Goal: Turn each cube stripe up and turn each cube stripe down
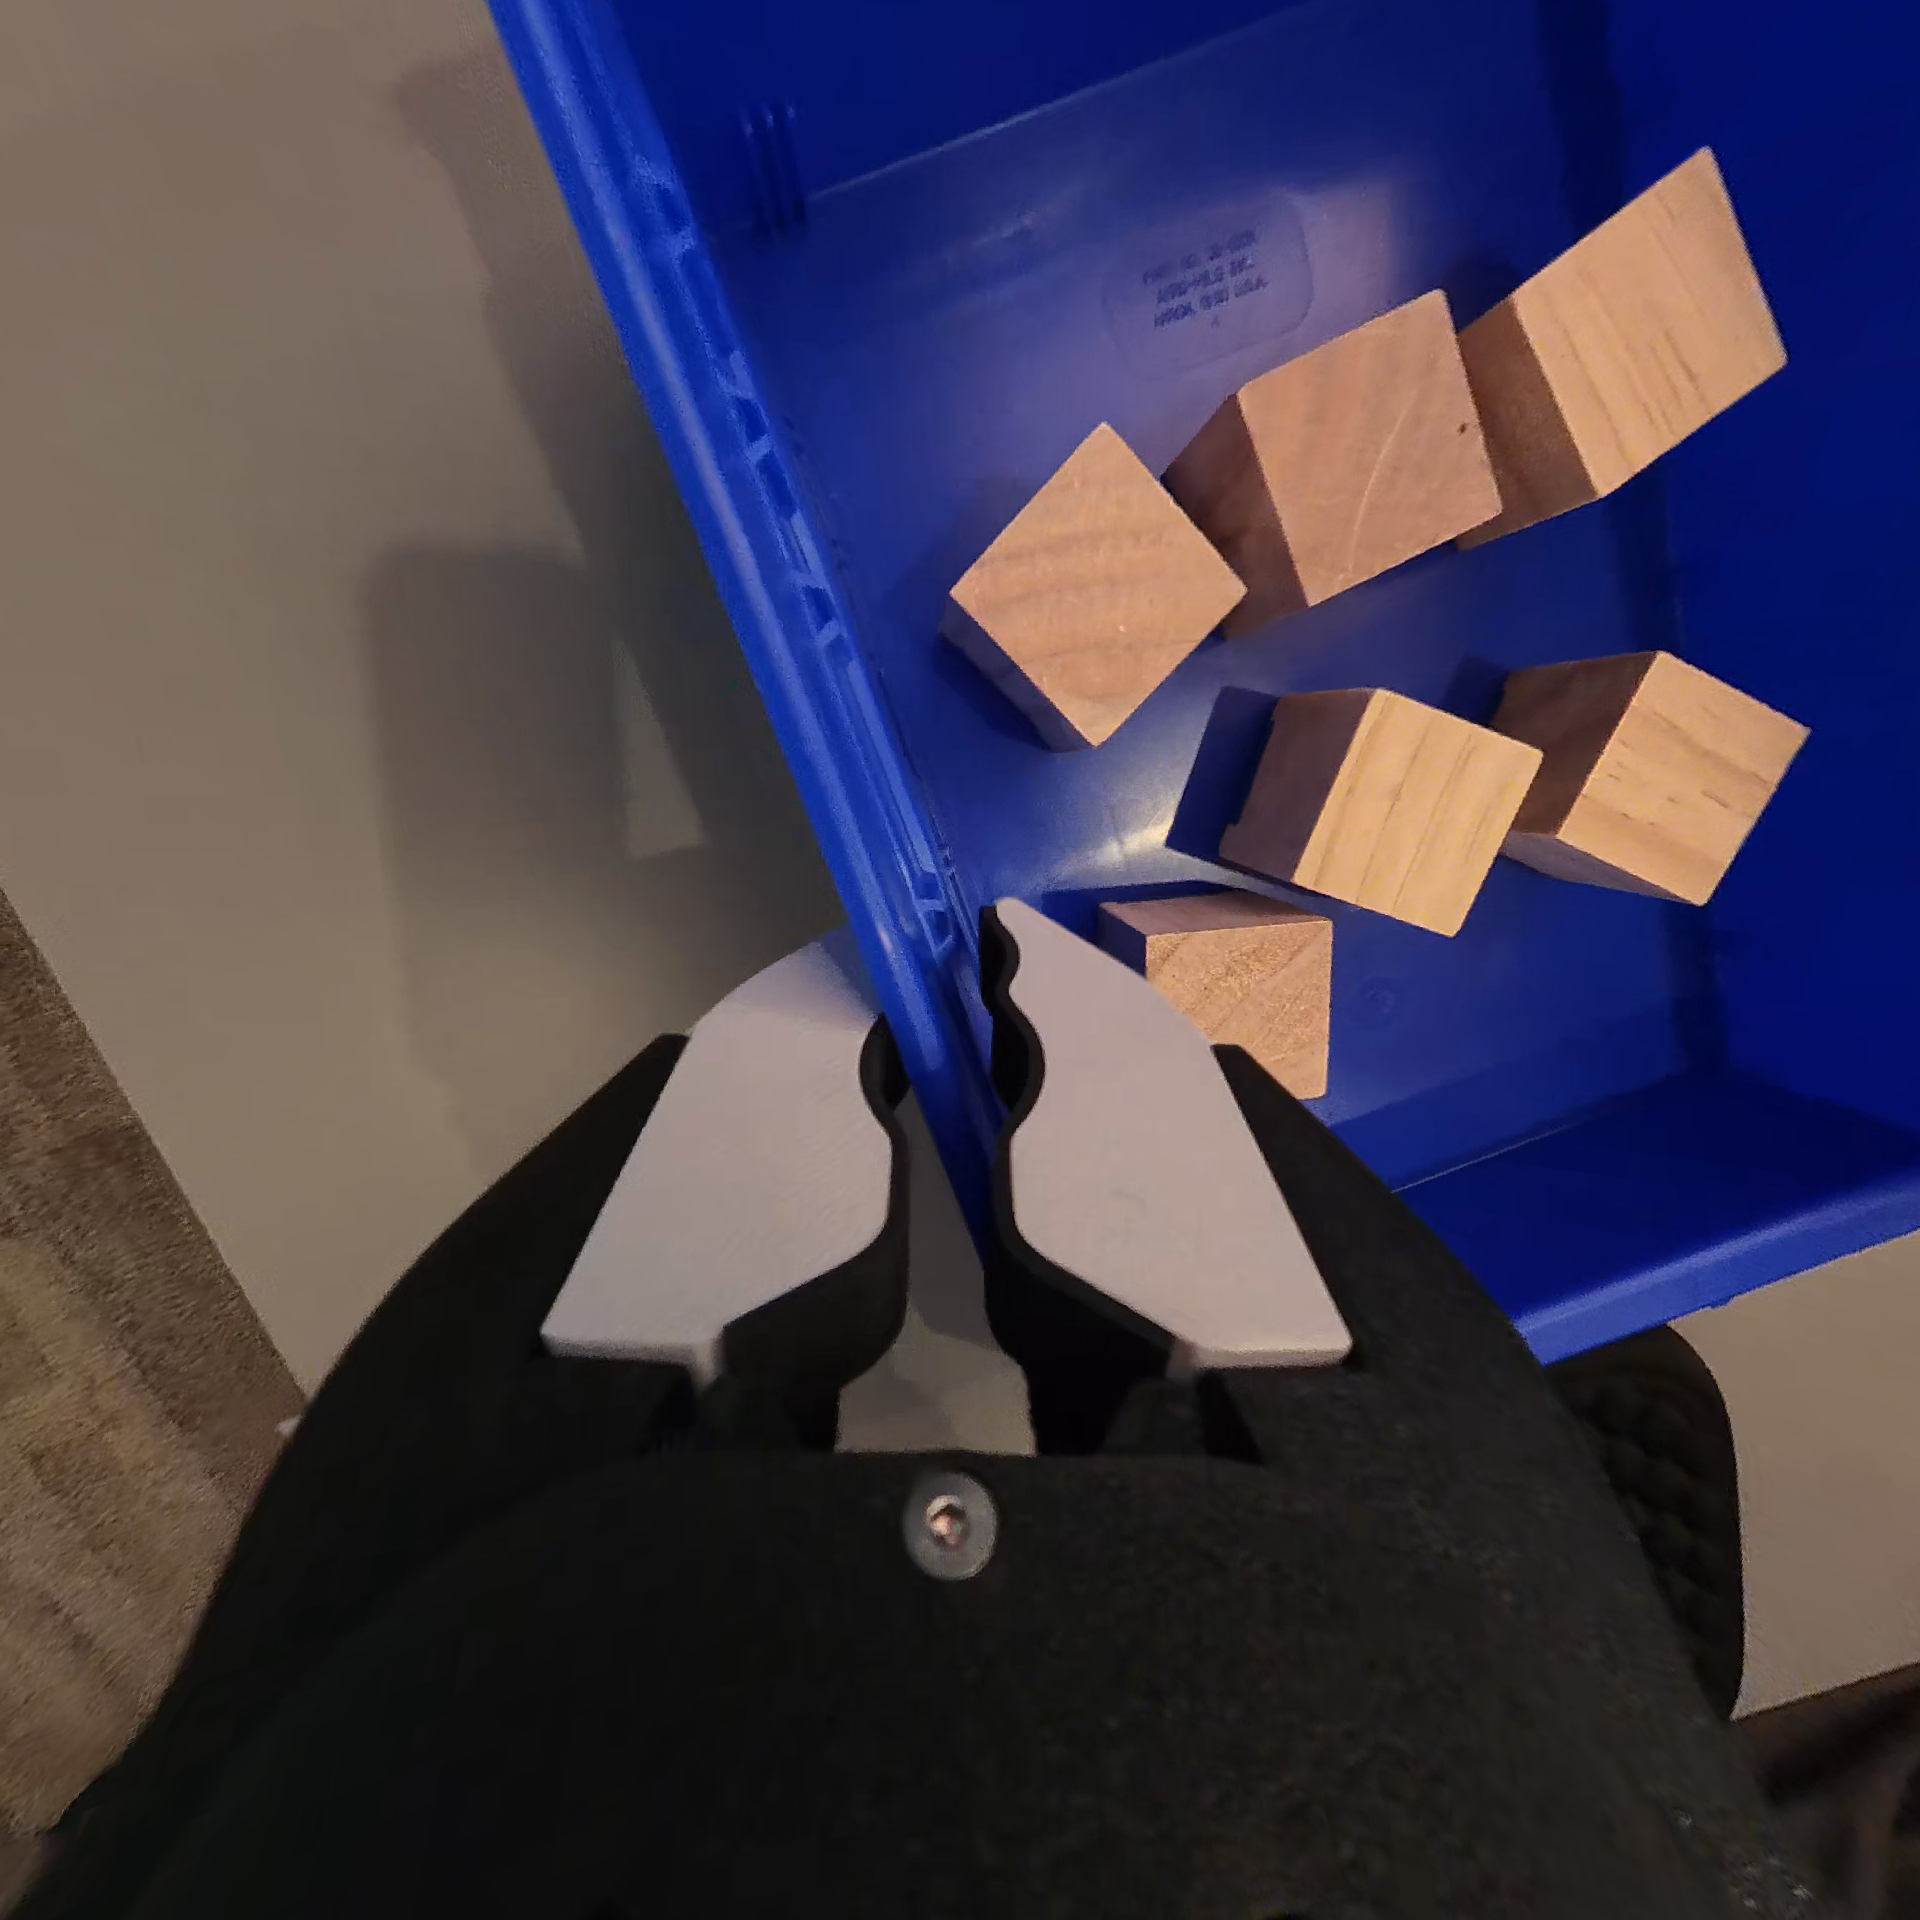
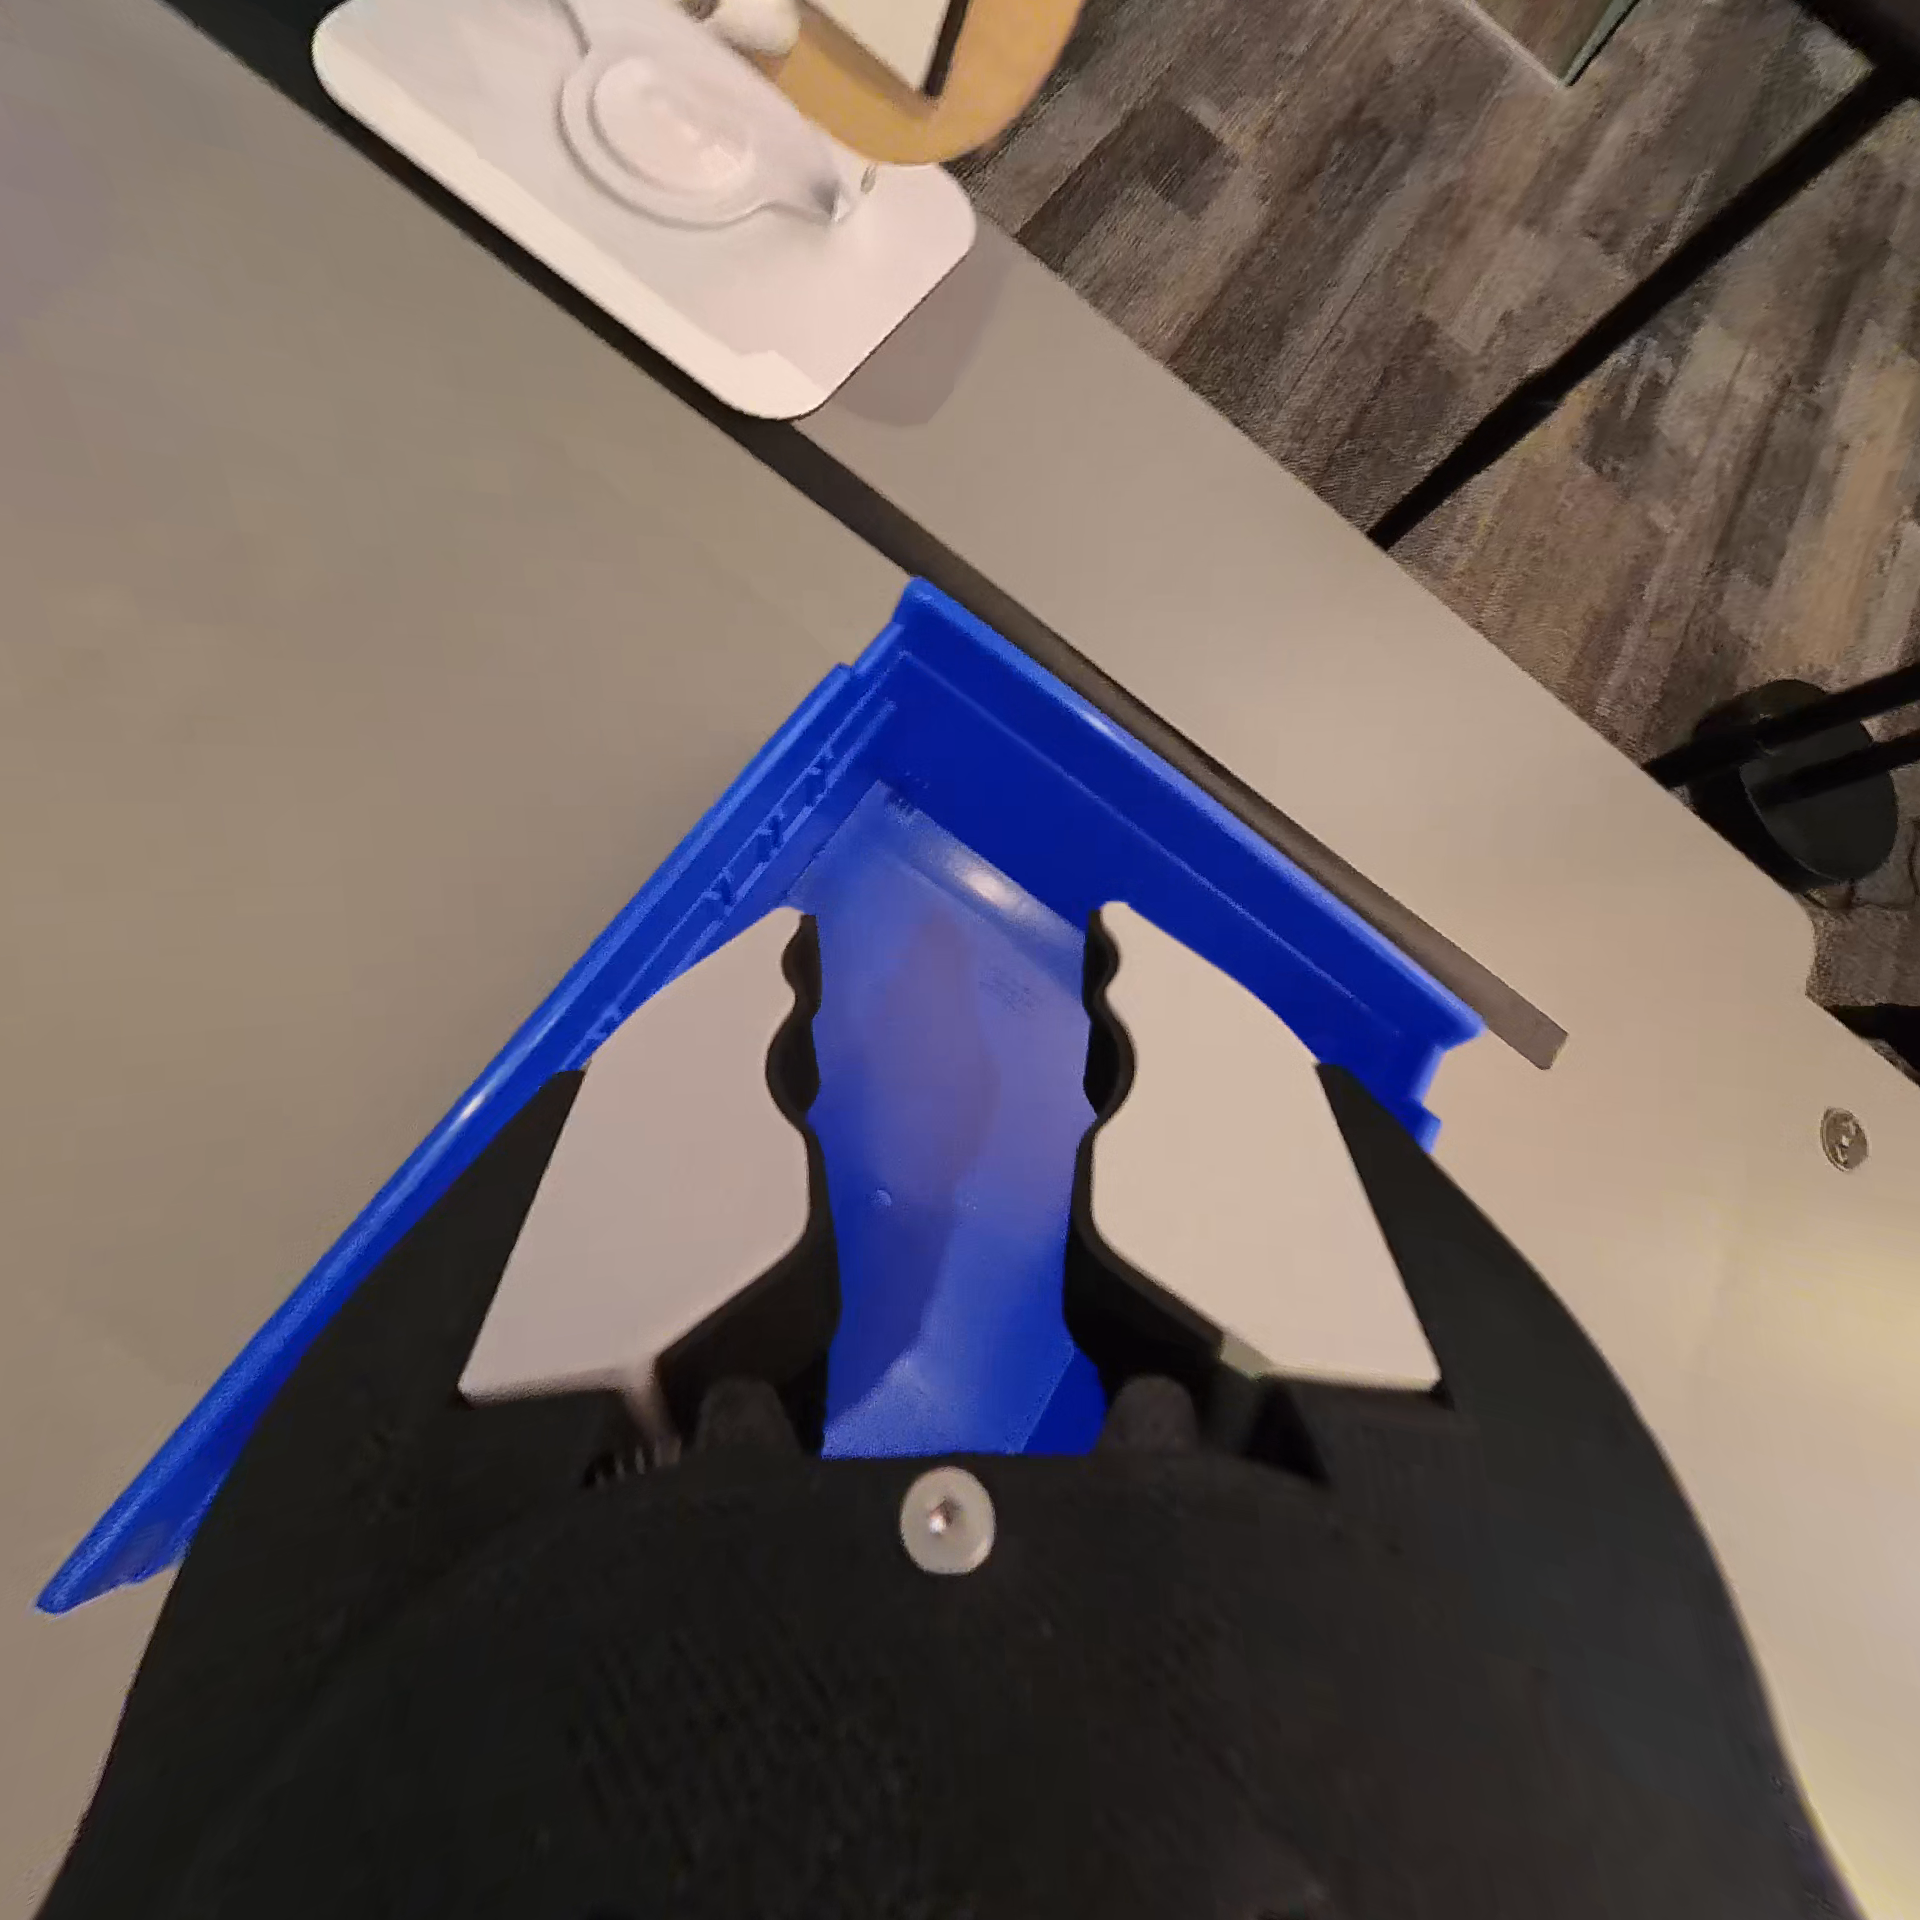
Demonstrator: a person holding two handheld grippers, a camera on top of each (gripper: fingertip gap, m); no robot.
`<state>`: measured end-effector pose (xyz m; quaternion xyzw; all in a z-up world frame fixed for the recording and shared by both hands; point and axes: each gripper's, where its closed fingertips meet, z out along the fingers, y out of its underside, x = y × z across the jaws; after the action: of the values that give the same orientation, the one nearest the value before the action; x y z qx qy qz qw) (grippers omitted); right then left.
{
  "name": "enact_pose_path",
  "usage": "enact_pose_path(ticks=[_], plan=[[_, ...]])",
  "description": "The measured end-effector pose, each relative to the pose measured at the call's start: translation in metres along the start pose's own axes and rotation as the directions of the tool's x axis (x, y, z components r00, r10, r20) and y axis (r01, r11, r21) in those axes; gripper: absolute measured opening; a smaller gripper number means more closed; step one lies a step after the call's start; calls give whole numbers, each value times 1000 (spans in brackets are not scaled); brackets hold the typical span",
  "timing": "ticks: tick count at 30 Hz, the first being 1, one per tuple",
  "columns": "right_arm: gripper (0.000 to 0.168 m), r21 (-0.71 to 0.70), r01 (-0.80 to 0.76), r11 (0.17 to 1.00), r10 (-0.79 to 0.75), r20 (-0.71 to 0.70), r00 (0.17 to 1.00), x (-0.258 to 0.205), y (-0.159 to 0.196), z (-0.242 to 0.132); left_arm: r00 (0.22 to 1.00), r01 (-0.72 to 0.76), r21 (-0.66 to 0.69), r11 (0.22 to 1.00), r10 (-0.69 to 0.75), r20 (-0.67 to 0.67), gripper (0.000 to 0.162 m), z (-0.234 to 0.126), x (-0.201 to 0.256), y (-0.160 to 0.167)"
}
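Several plain wooden cubes lie in a blue bin, among them one at the left, one in the middle and one nearest my fingers. No stripe shows on any face I can see. My left gripper is shut on the bin's left wall, one finger outside it and one finger inside it. My right gripper is open and empty, held above the bin's far corner. No cube shows in the right wrist view.
The bin sits on a grey table near its far edge. A white tray holding a clear glass item stands beyond it. Carpet floor and a black stand base lie past the edge.
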<state>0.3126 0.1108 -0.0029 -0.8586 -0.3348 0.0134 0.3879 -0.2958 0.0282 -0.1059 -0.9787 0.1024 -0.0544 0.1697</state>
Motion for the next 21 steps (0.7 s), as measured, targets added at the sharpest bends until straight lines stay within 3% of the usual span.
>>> enact_pose_path(ticks=[1, 6, 11, 15, 17, 19, 21], plan=[[50, -7, 8, 1000, -8, 10, 1000, -4, -1, 3, 1000, 4, 9, 1000, -3, -10, 10, 0, -1, -1], [50, 1, 25, 1000, -25, -8, 1000, -11, -8, 7, 998, -35, 77, 996, 39, -53, 17, -1, 0, -7], [49, 12, 31, 999, -31, -22, 999, -10, -11, 3, 996, -74, 302, 951, 87, -29, 41, -25, -5, -31], [49, -1, 38, 999, -38, -29, 999, -11, -11, 5, 984, -60, 556, 829, 144, -108, 49, -74, 12, -55], [49, -22, 57, 998, -58, -40, 998, -13, -9, 7, 962, -63, 680, 731, 225, -153, 48, -108, 37, -66], [49, -33, 74, 997, -76, -49, 996, -16, -9, 8, 939, -75, 761, 645, 302, -163, 49, -139, 65, -71], [49, -38, 89, 995, -91, -45, 995, -19, -9, 8, 911, -108, 786, 609, 377, -167, 48, -154, 97, -70]])
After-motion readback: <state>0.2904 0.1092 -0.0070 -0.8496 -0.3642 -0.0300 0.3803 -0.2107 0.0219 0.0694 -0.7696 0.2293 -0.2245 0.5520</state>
